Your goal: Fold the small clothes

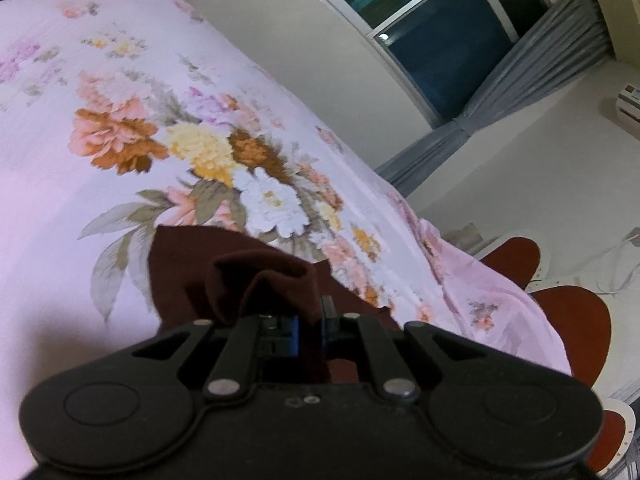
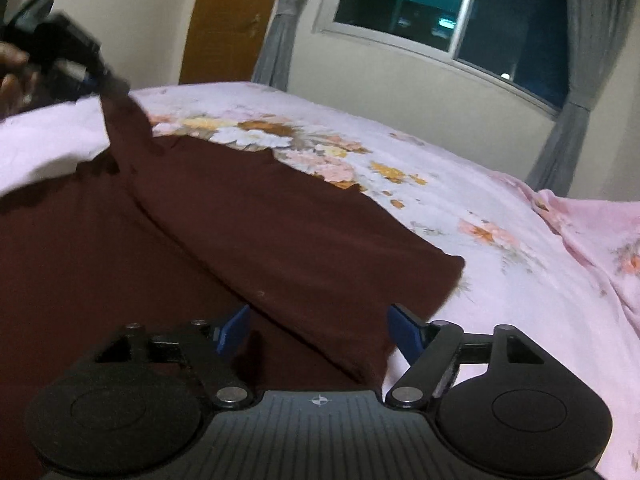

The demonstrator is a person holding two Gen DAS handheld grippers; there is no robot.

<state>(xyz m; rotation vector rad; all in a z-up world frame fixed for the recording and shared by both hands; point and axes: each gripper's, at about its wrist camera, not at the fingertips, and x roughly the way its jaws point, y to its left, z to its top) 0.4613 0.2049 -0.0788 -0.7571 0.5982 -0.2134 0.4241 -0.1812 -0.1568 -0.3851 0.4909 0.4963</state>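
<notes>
A dark maroon garment (image 2: 248,224) lies spread on a bed with a pink floral sheet (image 2: 460,200). My left gripper (image 1: 310,326) is shut on a bunched corner of the garment (image 1: 256,280) and holds it lifted off the sheet (image 1: 100,80). In the right wrist view the left gripper (image 2: 106,82) shows at the upper left, pulling that corner up into a peak. My right gripper (image 2: 320,330) is open, its blue pads either side of the garment's near edge, with cloth lying between the jaws.
A window (image 2: 452,4) with grey curtains (image 2: 576,112) is in the wall behind the bed. A brown door (image 2: 228,20) stands at the back left. Red-seated stools (image 1: 572,320) stand beside the bed on the right.
</notes>
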